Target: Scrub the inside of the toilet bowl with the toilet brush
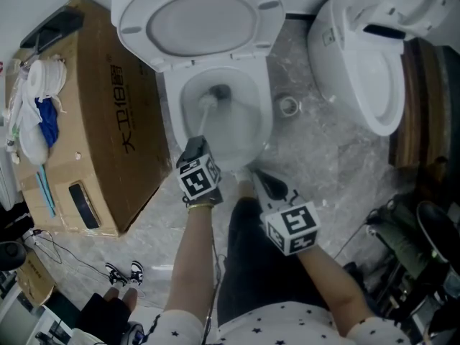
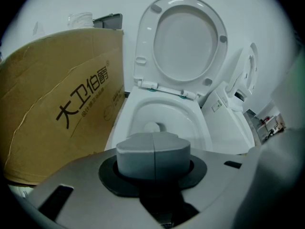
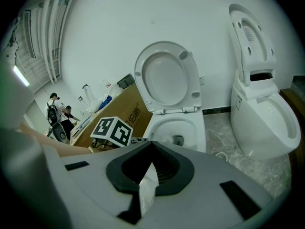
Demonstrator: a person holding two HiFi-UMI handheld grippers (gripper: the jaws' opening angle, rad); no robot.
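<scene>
The left claw (image 1: pixel 195 148) is clamped on the handle of the toilet brush (image 1: pixel 206 112), whose grey butt end fills the gap between its jaws. The brush runs on beyond its tips, head low in the toilet bowl (image 1: pixel 171 110) near the drain. The right claw (image 1: pixel 259 176) hangs just beside the left one, short of the bowl's front rim, jaws drawn together on a pale crumpled scrap (image 3: pixel 147 187), with the brush ahead and to its left, not touching.
</scene>
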